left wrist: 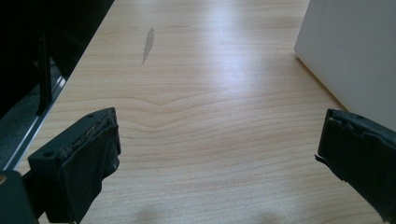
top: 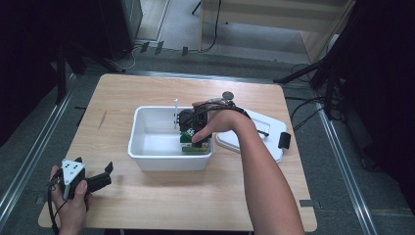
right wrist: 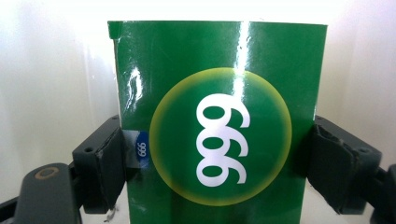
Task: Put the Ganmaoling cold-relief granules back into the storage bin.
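Green box point(right wrist: 219, 121) sits clamped between right tool point(right wrist: 219, 161) jaws.

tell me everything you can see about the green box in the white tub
The green box is a glossy carton that looks like cardboard, with a yellow-rimmed green circle bearing white digits, 999 or 666 depending on the way up, and a small blue-and-white label at one edge. It sits inside the white tub, near its right end. The right gripper has a black jaw against each side, gripping it.
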The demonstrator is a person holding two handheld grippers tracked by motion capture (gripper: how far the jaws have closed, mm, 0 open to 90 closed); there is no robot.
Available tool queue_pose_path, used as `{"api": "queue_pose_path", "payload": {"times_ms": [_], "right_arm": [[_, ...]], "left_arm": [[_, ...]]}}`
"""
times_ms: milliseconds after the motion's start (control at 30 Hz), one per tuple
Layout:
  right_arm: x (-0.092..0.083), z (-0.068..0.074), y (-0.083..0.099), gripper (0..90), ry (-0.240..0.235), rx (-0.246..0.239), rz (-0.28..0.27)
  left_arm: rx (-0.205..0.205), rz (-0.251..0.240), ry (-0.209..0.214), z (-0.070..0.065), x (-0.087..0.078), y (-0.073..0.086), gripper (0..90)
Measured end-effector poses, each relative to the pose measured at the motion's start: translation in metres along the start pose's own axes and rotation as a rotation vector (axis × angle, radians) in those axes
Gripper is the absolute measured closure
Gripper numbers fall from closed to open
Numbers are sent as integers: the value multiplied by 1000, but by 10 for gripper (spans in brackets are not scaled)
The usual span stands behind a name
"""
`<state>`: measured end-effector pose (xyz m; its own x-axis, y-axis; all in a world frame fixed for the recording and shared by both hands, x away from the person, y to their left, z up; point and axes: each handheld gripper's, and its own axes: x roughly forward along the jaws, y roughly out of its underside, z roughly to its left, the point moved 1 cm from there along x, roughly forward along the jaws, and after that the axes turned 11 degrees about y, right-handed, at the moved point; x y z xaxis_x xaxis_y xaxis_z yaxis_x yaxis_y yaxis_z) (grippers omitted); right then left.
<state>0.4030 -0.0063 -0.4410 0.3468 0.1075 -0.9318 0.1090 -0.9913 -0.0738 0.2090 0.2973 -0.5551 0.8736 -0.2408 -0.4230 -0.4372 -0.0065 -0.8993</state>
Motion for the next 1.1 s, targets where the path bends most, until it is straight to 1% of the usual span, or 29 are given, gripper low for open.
{"api": "queue_pose_path", "payload": {"times_ms": [333,400,433,467,567,600,667,700,767,867,1033,1067,1100], "right_arm": [[10,3,0,161,-5,4,20],[12,2,-1,160,-6,2,17],[12,2,-1,159,-7,6,24],[12,3,-1,159,-10,20,36],[13,2,-2,157,-14,19,33],[13,2,-2,157,-22,34,48],[15,1,-2,156,-29,33,52],[15,1,-1,156,-37,45,59],[17,2,-1,156,-36,38,70],[19,2,-1,154,-44,29,70],[17,0,-1,144,-42,50,76],[16,0,0,143,-45,62,72],[14,-1,0,143,-42,57,62]], "left_arm": [[-2,-3,1,0,0,0,0],[-2,-4,1,0,0,0,0],[-2,-4,1,0,0,0,0],[-2,-4,1,0,0,0,0],[-2,-4,1,0,0,0,0],[-2,-4,1,0,0,0,0],[-2,-3,0,0,0,0,0],[-2,-4,1,0,0,0,0],[-4,-5,1,0,0,0,0],[-5,-4,3,0,-1,0,0],[-4,-4,3,0,0,0,0],[-4,-4,3,0,0,0,0],[-3,-5,2,0,0,0,0]]}}
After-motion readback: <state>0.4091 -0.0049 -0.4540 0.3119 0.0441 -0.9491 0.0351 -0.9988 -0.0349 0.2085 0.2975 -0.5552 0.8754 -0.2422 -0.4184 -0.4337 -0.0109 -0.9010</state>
